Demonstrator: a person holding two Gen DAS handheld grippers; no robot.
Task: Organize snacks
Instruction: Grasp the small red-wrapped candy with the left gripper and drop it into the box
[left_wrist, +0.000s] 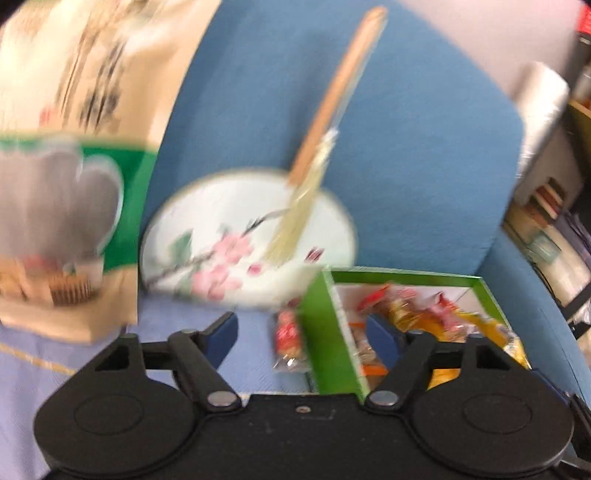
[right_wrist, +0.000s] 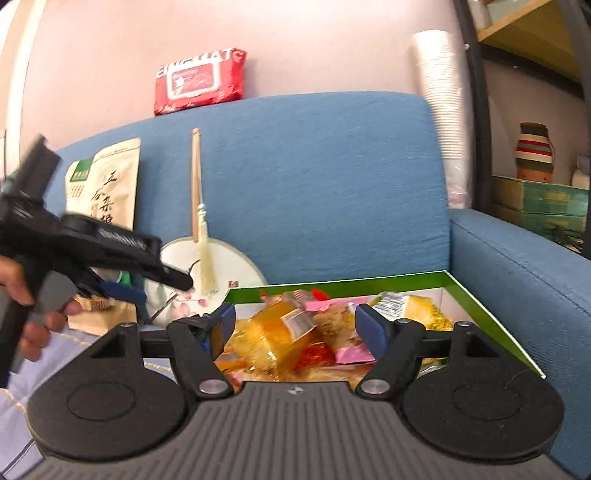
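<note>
A green box (left_wrist: 325, 332) (right_wrist: 491, 317) sits on the blue sofa seat and holds several wrapped snacks (right_wrist: 280, 332) (left_wrist: 424, 314) in yellow, red and pink. One red wrapped snack (left_wrist: 288, 339) lies on the seat just left of the box. My left gripper (left_wrist: 303, 328) is open and empty, above that loose snack and the box's left wall; it also shows at the left of the right wrist view (right_wrist: 122, 291). My right gripper (right_wrist: 295, 328) is open and empty, hovering over the snacks in the box.
A round painted fan (left_wrist: 243, 236) (right_wrist: 207, 273) with a wooden handle leans on the sofa back (right_wrist: 295, 177). A tall beige snack bag (left_wrist: 62, 177) (right_wrist: 103, 184) stands at the left. A red wipes pack (right_wrist: 199, 81) lies on the sofa top. A cup stack (right_wrist: 443, 110) and shelves stand right.
</note>
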